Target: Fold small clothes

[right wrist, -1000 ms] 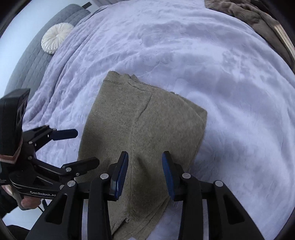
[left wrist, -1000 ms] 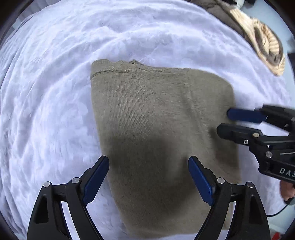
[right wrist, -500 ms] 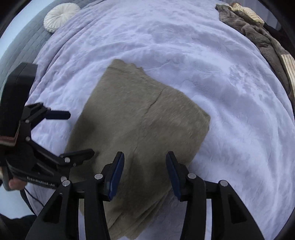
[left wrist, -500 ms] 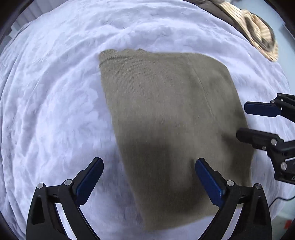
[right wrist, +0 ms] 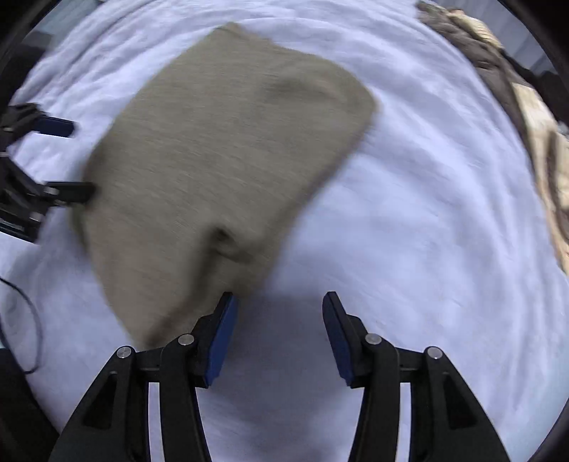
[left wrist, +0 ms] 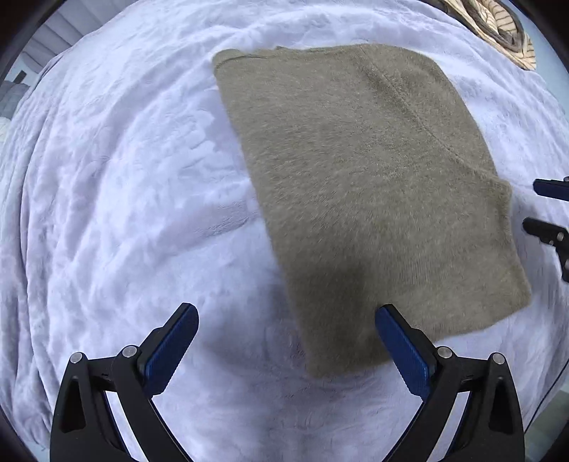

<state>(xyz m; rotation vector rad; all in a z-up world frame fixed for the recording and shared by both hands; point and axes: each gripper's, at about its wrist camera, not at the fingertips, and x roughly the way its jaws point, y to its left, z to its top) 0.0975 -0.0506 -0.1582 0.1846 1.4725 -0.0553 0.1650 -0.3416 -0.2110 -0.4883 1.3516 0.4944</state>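
Seen from the left wrist, the left gripper [left wrist: 286, 336] hangs pointing down over the pale blanket [left wrist: 117, 184] with its jaws spread about as wide as they go and nothing between them; they have just been opening. The folded olive garment [left wrist: 373, 184] lies flat ahead and to the right of the tool, its near corner just short of the right-hand pad, and a seam runs slantwise across its top layer. The other tool's tips show at the far right edge, beyond the garment's side. A heap of brown and striped clothes [left wrist: 498, 32] sits far ahead and to the right. Seen from the right wrist, the blurred right gripper [right wrist: 279, 320] has its jaws about half apart, lately widening, over bare blanket [right wrist: 426, 213] and holding nothing; the garment [right wrist: 220, 152] lies ahead and to its left, its edge beside the left pad. Both tools stand empty off the cloth, which suggests a fold has been laid and released.
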